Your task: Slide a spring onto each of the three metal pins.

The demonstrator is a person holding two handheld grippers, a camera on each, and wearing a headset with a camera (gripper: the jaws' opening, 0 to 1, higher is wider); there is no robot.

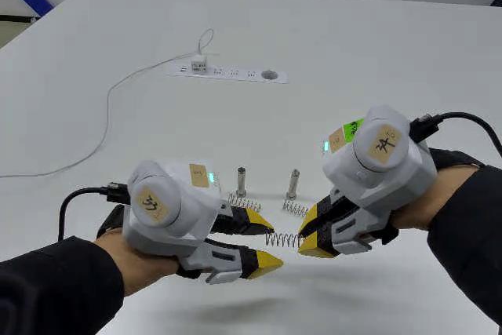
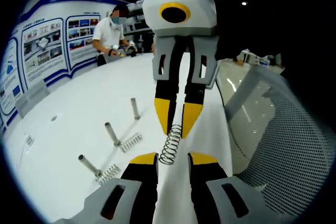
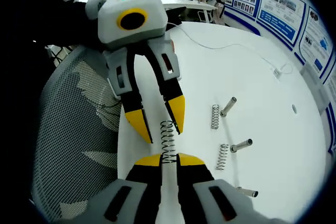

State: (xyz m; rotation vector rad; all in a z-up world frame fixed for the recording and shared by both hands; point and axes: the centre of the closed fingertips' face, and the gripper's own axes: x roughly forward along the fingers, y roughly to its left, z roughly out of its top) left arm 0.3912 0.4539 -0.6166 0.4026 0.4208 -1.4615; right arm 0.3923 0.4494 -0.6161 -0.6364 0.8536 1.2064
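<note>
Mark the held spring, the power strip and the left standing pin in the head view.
held spring (image 1: 284, 238): head view, middle coils of its exposed stretch.
power strip (image 1: 227, 73): head view, middle of its white body.
left pin (image 1: 241, 181): head view, middle of its upright shaft.

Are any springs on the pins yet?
Not yet. All three pins stand bare. The right tool grips one spring, its free end inside the open left tool. Two more springs lie on the table beside pins, waiting.
</note>
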